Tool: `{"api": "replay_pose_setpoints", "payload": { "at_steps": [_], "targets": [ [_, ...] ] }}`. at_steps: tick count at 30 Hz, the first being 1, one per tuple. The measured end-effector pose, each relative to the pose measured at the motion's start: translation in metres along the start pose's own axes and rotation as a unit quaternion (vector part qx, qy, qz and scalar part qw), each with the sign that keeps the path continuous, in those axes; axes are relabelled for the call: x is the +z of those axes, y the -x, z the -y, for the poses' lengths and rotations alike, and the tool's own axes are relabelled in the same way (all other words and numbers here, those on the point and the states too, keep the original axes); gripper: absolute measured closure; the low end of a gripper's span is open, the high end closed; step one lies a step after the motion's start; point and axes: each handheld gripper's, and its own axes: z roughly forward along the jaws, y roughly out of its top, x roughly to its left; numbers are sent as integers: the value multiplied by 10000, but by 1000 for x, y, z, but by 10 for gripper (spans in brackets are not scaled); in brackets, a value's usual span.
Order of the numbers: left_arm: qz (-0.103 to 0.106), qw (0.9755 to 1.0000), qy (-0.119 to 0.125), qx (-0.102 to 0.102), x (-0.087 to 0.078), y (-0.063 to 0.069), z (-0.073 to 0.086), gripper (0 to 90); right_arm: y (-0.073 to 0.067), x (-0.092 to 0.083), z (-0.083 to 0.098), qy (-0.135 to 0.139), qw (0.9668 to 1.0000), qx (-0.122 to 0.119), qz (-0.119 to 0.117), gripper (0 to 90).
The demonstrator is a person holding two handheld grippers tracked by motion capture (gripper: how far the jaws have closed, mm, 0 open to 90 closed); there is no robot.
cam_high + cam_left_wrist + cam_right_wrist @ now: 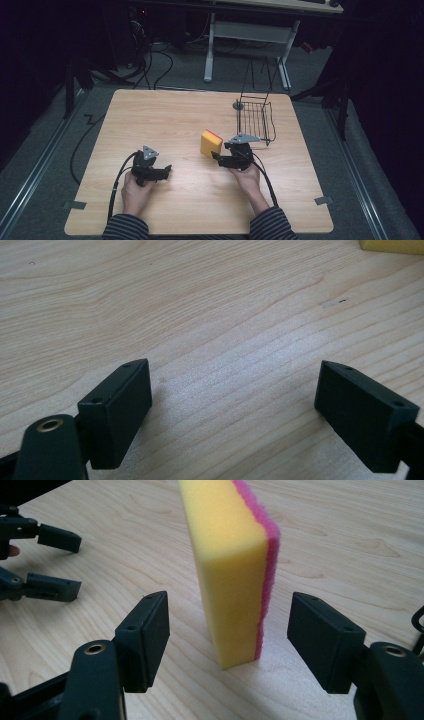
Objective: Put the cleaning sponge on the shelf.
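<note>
A yellow sponge with a thin pink scouring layer along one face stood on its narrow edge near the middle of the wooden table, a little short of the wire basket at the far right. The right gripper had its jaws spread wide on either side of the sponge, one facing the yellow foam and the other the pink layer, with a clear gap on both sides and nothing in its hold. The left gripper lay low over bare wood well to the left, its jaws also wide apart and empty, with a corner of the sponge showing at the top edge of its view. The sponge looked light and soft, likely to squash under the pads rather than slip, and balanced as it was, an uneven touch could probably tip it over. The best hold seemed to be across the two broad faces, about mid-height, closing both sides together and only firmly enough to dent the foam slightly
</note>
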Motion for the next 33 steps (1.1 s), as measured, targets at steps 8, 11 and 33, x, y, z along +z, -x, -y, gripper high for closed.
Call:
{"api": "replay_pose_setpoints", "payload": {
  "at_steps": [8,11,33],
  "targets": [
    [3,10000,1,-1,0,0,0,157,4,10,-2,-70,9999,26,84,350],
    [3,10000,2,-1,0,0,0,157,5,14,-2,-56,9999,55,68,368],
    [11,10000,4,-6,0,0,0,158,4,25,4,-177,9998,-46,101,527]
  ]
}}
